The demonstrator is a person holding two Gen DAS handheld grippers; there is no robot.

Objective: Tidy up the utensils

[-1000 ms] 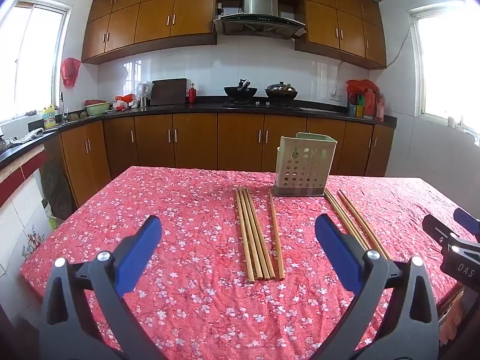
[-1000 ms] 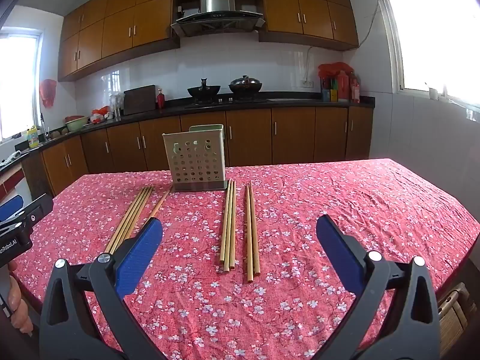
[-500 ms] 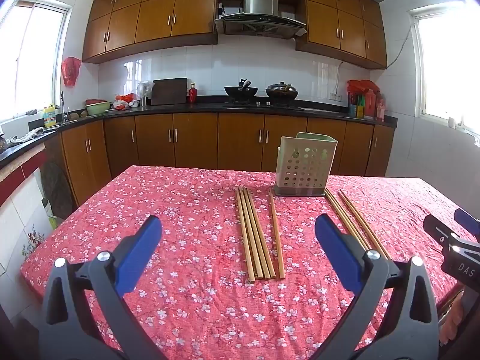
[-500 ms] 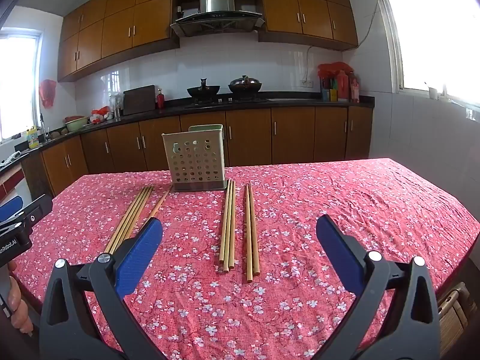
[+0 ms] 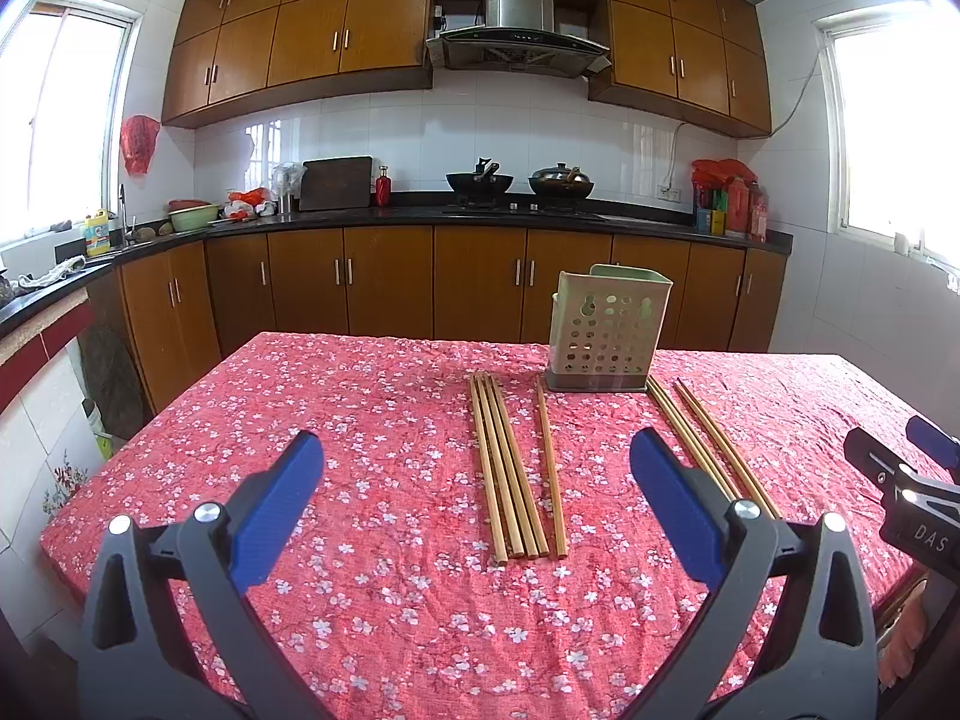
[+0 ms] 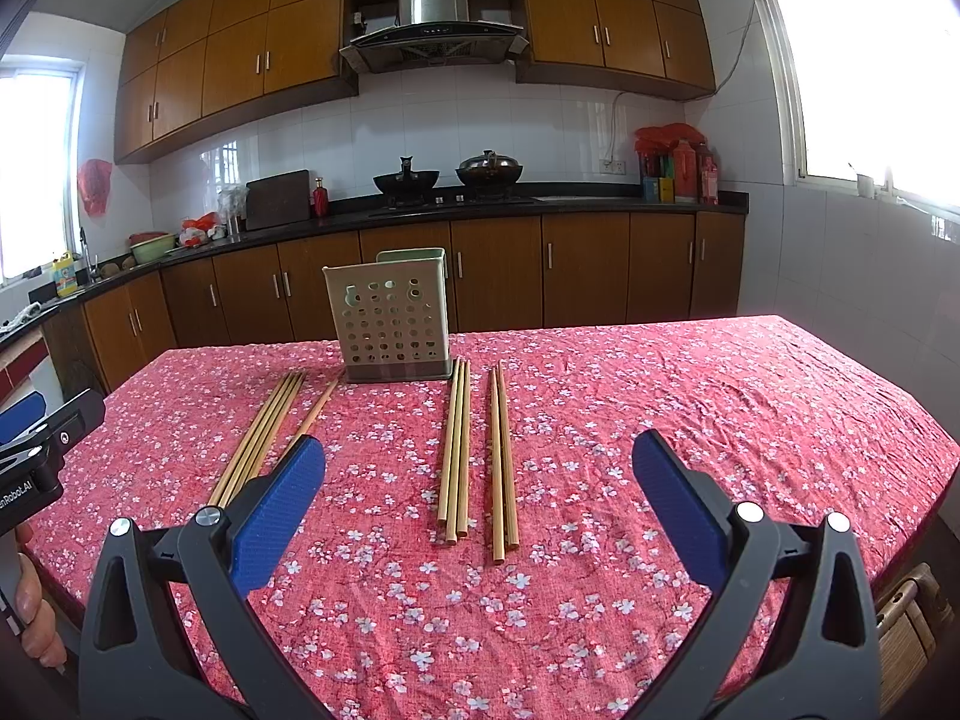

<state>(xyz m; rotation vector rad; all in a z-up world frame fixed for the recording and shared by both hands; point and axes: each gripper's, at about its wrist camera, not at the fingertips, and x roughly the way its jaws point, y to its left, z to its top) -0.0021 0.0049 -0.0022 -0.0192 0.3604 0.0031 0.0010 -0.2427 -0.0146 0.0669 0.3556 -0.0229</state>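
Observation:
A pale green perforated utensil holder [image 5: 607, 330] stands upright near the table's far edge; it also shows in the right wrist view [image 6: 389, 319]. Wooden chopsticks lie in groups on the red floral cloth: a left bundle [image 5: 507, 468] with a single stick [image 5: 551, 468] beside it, and a right group [image 5: 705, 444]. In the right wrist view the right group lies as two bundles [image 6: 455, 450] [image 6: 503, 456], and the left bundle [image 6: 261, 438] is further left. My left gripper [image 5: 474, 474] is open and empty above the near table. My right gripper [image 6: 477, 474] is open and empty too.
The table [image 5: 360, 408] has a red flowered cloth. Kitchen cabinets and a counter with woks [image 5: 480, 183] run along the back wall. My right gripper's tip shows at the left wrist view's right edge [image 5: 900, 474]. A wooden stool [image 6: 906, 630] stands at the table's right corner.

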